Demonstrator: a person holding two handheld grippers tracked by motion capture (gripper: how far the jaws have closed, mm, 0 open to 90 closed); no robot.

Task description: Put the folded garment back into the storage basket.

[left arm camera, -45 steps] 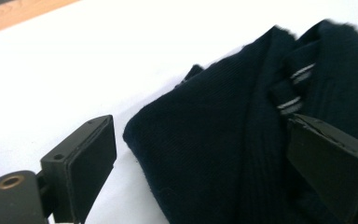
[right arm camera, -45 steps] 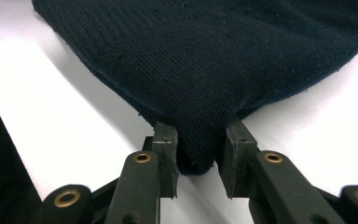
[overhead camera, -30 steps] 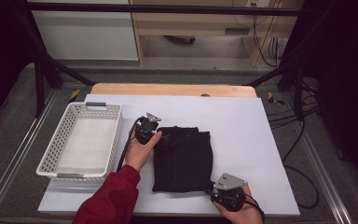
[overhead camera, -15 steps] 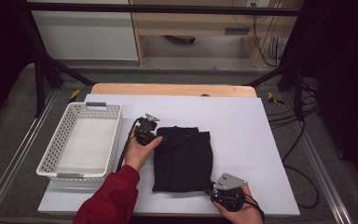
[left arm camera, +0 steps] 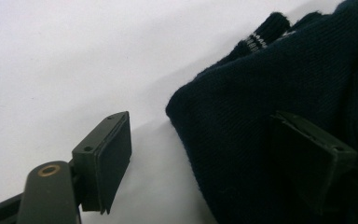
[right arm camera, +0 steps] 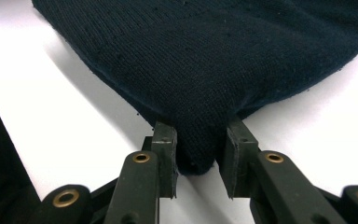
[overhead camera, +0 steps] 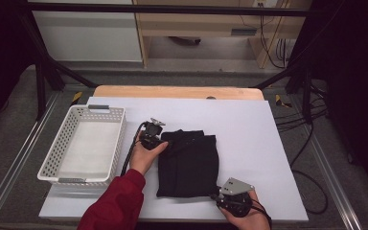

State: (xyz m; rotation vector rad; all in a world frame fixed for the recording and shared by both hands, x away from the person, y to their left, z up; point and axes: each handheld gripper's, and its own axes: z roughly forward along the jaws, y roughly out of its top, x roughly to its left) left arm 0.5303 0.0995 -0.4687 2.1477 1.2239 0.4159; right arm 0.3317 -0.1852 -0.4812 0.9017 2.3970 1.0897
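Now, right gripper (right arm camera: 198, 158) pinching sweater (overhead camera: 189, 160) (corner) — taut

Bright even light, soft focus

In the right gripper view the dark knit garment (right arm camera: 205, 60) runs past the top edge, its pinched fold hiding the inner faces of the right tongs (right arm camera: 199, 161). In the left gripper view, one jaw of the left tongs (left arm camera: 205, 154) blurs against the cloth. From the high view, the person's right hand (overhead camera: 249, 218) is cut off at the bottom edge.
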